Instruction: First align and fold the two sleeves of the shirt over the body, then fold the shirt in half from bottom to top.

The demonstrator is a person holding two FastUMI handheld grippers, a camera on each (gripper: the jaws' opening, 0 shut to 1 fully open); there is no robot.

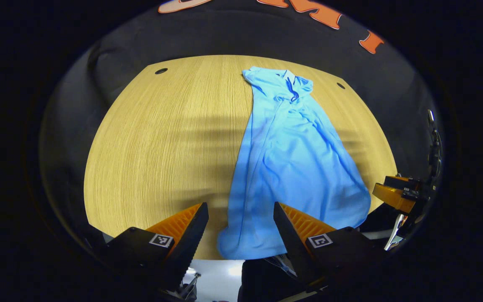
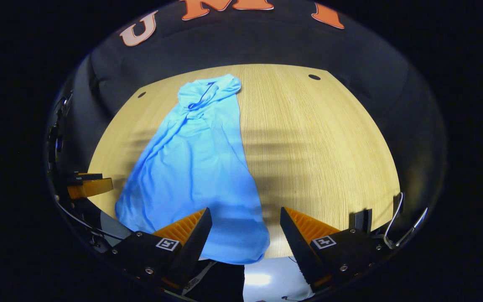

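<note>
In the left gripper view the left gripper (image 1: 240,218) hovers at 6 o'clock with its jaws spread wide and nothing between them, above the near hem of the blue shirt (image 1: 292,155), which lies on the wooden table (image 1: 162,147) as a long narrowed shape running up toward its collar at 12 o'clock. In the right gripper view the shirt (image 2: 195,167) runs from 11 o'clock to 6 o'clock, and the right gripper (image 2: 245,222) hangs at 6 o'clock, equally wide open and empty
</note>
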